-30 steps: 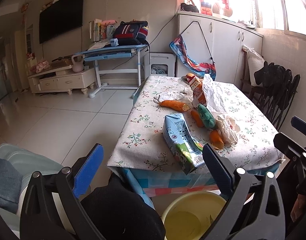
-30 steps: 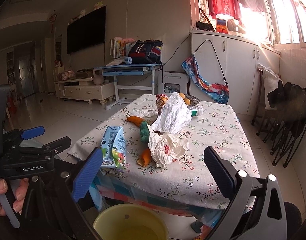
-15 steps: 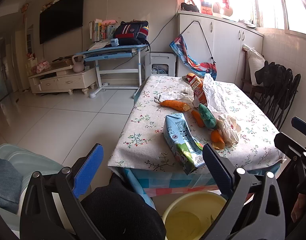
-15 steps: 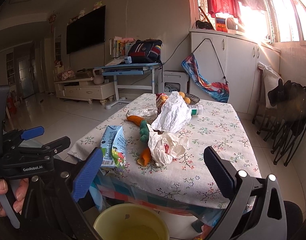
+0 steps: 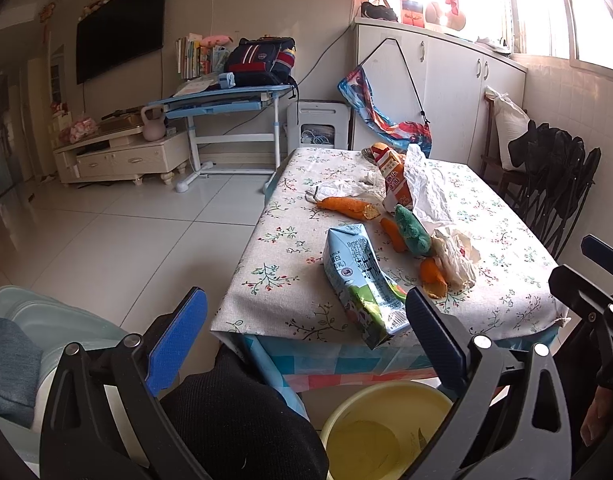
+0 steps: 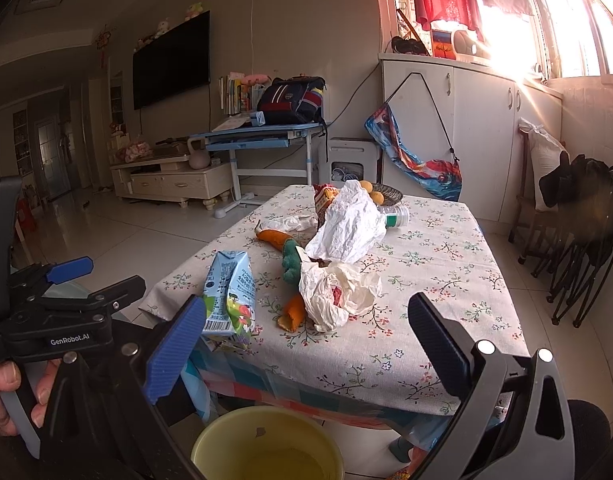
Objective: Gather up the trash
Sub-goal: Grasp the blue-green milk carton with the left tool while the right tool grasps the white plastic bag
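Note:
Trash lies on a table with a floral cloth [image 5: 274, 280] [image 6: 446, 280]. A blue milk carton [image 5: 358, 280] [image 6: 228, 292] lies at the near edge. Behind it are carrots [image 5: 346, 208] [image 6: 274, 237], a green toy [image 5: 412, 230] [image 6: 292, 264], crumpled white wrappers [image 5: 454, 258] [image 6: 338, 292] and an orange carton [image 5: 392, 178]. A yellow bucket [image 5: 386, 428] [image 6: 266, 444] stands on the floor below the table's near edge. My left gripper [image 5: 306, 340] and right gripper [image 6: 302, 344] are both open and empty, held short of the table above the bucket.
A bowl of fruit [image 6: 380, 194] and a bottle [image 6: 394, 216] sit at the table's far end. Folded black chairs [image 6: 578, 232] lean at the right wall. A blue desk [image 5: 226, 100] and a TV stand [image 5: 122, 156] stand across the tiled floor.

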`<state>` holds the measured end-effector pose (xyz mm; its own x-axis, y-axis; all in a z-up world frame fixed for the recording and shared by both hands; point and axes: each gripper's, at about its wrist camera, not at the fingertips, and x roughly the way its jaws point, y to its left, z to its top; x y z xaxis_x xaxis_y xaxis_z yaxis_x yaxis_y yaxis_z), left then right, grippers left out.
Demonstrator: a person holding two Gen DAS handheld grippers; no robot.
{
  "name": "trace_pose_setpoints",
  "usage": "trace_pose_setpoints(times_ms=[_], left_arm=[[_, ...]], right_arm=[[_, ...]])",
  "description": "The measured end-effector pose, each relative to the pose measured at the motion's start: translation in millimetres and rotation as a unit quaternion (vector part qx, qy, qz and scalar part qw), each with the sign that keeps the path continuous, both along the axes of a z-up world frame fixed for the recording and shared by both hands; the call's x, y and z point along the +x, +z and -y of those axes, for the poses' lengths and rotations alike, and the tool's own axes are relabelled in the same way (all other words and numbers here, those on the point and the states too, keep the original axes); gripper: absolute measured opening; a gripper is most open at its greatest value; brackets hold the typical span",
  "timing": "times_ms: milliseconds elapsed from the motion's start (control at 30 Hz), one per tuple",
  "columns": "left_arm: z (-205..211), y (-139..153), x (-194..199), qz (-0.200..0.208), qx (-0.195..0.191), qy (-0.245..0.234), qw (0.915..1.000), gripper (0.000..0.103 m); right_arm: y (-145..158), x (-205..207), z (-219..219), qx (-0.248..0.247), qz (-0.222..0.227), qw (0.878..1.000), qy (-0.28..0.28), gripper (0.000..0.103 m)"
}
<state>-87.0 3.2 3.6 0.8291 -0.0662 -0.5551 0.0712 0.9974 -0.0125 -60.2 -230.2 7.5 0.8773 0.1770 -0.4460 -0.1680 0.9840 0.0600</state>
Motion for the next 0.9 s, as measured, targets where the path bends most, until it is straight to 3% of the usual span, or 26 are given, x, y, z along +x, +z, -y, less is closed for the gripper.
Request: trace_pose_setpoints(times_ms=[300,533,667,733,900], left_arm=[[20,-14,36,-0.035,-0.012,-0.031,0.9988,0.096],[51,-38,79,-0.083,0.018,-0.053,0.9949,0.096],[55,-57,107,-0.126,0.020,-0.058,0.9902,0.081],[56,-63,119,-0.140,0.015,-0.067,0.9877,0.067],[54,-65,137,-0.135,0.015,-0.092,0.9864,0.052]], right_arm=[[-14,18,13,0.021,-0.059,0.998,-0.014,0.097],[-28,51,30,0.032,-0.110,0.993,-0.037,0.096],[-39,69,29,0.034,-0.138,0.989,-0.029,0.095],[-43,78,28,0.035,-0.146,0.988,-0.026,0.095],[-53,108,25,0.046,-0.167,0.985,-0.016,0.095]])
